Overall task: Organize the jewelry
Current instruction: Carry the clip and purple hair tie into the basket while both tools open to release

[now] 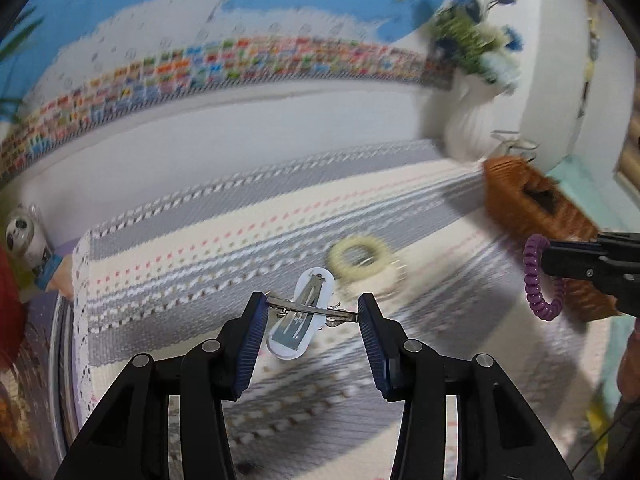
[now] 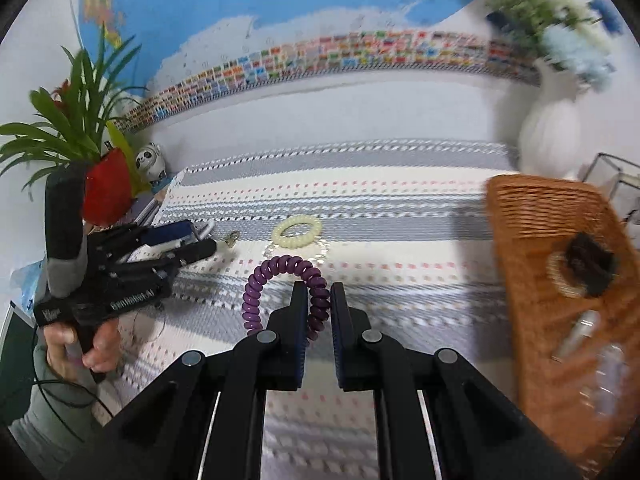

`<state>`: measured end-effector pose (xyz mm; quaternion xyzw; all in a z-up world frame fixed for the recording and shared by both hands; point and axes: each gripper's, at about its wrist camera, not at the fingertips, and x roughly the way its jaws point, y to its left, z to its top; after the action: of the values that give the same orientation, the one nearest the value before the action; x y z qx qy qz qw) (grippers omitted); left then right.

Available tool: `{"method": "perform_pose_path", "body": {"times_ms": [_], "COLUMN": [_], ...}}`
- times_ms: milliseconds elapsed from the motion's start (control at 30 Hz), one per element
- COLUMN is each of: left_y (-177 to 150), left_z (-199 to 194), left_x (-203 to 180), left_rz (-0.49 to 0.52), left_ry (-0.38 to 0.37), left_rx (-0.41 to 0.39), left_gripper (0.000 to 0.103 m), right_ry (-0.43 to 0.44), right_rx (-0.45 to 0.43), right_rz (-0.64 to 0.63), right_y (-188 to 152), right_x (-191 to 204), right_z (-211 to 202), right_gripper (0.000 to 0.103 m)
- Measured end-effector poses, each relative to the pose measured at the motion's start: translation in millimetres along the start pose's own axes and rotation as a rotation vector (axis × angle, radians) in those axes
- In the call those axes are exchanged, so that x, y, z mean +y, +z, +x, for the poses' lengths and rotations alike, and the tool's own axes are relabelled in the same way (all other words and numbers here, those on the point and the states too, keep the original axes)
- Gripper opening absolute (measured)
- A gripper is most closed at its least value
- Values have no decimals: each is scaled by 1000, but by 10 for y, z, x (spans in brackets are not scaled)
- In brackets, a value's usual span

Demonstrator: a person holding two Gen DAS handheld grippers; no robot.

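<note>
Left wrist view: The left claw (image 1: pixel 312 312) is seen closed on a slim silver metal hair clip (image 1: pixel 310 309), which is gripped end to end between the two blue ribbed pads (image 1: pixel 256 320). A white oval snap clip with a grey metal insert (image 1: pixel 301 317) is seen crossing behind the silver clip; whether it is carried with it or lies on the cloth cannot be told. Both are held above the grey-and-cream striped woven cloth (image 1: pixel 200 248) covering the bench. Farther off on the cloth, a pale yellow spiral hair tie (image 1: pixel 360 258) is seen, blurred. At the right edge, the right claw (image 1: pixel 554 259) is shown gripping a purple spiral hair tie (image 1: pixel 538 278), which hangs clear of the cloth in front of a brown wicker basket (image 1: pixel 520 200). A white ribbed vase with blue and white flowers (image 1: pixel 470 120) stands beyond the basket.

Right wrist view: The right claw (image 2: pixel 320 296) is closed narrowly on the purple spiral hair tie (image 2: pixel 260 284); one side of the coil is pinched between the pads, and the loop arches up and to the left. The pale yellow spiral hair tie (image 2: pixel 297 231) lies on the striped cloth (image 2: pixel 380 200) beyond it. The wicker basket (image 2: pixel 532 240) is located at the right and contains a dark hair accessory (image 2: pixel 590 266) and other blurred items. At the left, the left claw (image 2: pixel 200 250) is held by a hand (image 2: pixel 80 350), near a red pot with a green plant (image 2: pixel 106 192).
</note>
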<state>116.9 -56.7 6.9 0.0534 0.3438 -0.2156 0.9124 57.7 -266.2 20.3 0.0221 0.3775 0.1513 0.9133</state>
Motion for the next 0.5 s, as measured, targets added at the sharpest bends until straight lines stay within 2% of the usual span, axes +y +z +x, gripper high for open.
{"method": "perform_pose_path", "body": {"times_ms": [133, 267, 500], "left_y": [201, 429, 830], "left_z": [-301, -523, -314], "left_x": [-357, -904, -1939], "left_rz": [61, 129, 238], "left_ry": [-44, -127, -258], "left_rx": [-51, -83, -60], "left_gripper": [48, 48, 48], "right_ry": [-55, -124, -227], "right_rx": [-53, -99, -96], "right_rz": [19, 67, 169], "right_y": [-32, -69, -258], "right_x": [-242, -587, -1221], "right_z": [-482, -890, -1276], "right_gripper": [13, 13, 13]}}
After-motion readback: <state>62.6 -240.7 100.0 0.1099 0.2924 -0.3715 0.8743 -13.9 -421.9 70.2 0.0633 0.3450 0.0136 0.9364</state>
